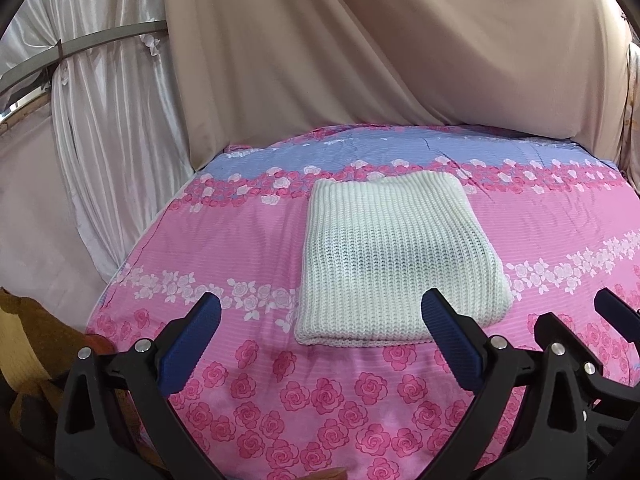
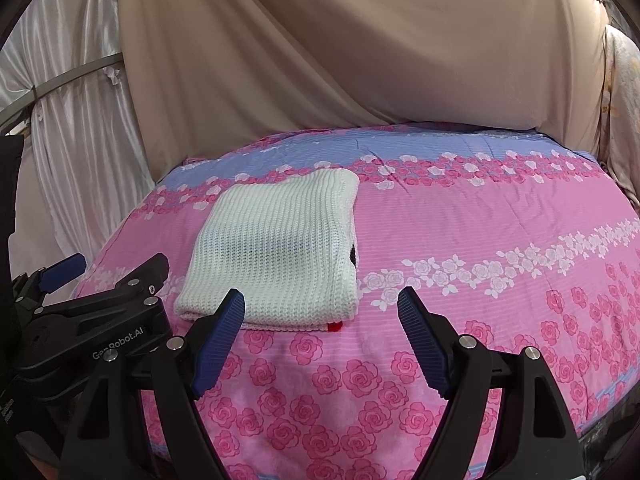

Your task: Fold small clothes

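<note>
Left gripper point(image 1: 320, 320) jaws apart | rose bedsheet point(image 1: 200, 240) | beige drape point(image 1: 360, 40)

- "GenRobot.AI" stands in pale letters on the black body of the left gripper point(image 2: 64, 276), seen at the left edge of the right wrist view; the middle letters are partly hidden by a screw.
- No other text, number or sign is legible in either view.

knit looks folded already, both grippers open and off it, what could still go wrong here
1. The white knit is loose-stitched; a finger of the left gripper might snag it.
2. The right gripper hovers by its near edge, where a nudge may undo the fold.
3. The floral sheet may bunch underneath.
</note>
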Available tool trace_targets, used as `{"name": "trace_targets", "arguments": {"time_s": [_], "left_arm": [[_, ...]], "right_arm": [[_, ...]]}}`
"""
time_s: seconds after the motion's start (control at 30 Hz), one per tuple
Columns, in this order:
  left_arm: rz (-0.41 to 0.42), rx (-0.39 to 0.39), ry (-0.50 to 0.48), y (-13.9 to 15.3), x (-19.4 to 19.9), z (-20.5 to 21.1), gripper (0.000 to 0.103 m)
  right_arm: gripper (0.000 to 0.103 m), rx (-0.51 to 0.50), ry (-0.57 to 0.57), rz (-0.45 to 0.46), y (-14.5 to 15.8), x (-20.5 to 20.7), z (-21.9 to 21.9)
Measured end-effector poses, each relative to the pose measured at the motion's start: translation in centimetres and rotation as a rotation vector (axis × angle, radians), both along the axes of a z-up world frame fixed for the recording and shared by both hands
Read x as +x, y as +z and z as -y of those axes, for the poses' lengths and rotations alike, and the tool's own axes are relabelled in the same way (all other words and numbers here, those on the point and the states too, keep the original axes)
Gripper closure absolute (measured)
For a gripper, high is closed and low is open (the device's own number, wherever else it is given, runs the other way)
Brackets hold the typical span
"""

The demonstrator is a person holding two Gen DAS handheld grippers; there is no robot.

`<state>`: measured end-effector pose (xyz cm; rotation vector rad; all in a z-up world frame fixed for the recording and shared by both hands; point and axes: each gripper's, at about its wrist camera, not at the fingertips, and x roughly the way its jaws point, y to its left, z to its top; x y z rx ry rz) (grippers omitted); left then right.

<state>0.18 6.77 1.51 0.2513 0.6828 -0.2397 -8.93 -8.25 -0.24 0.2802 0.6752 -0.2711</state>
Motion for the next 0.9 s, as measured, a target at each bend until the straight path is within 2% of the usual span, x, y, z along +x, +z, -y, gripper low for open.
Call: {"name": "trace_targets", "arguments": {"time_s": [0.23, 0.4, 0.9], "left_arm": [[-0.039, -0.007, 0.011, -0.8, 0.5, -0.4, 0.005], [-0.115, -0.064, 0.016, -1.9, 1.2, -1.1, 0.005], [-0.152, 0.018, 0.039, -3.6, 1.6, -0.6, 0.005]], "right_arm": [[0.026, 0.001, 0.006, -0.016, -0.3, 0.4, -0.4], [0.025, 0.004, 0.011, -0.029, -0.6, 0.7, -0.6], [0.025, 0.021, 0.005, -0.073, -1.9, 1.2, -0.7]]}}
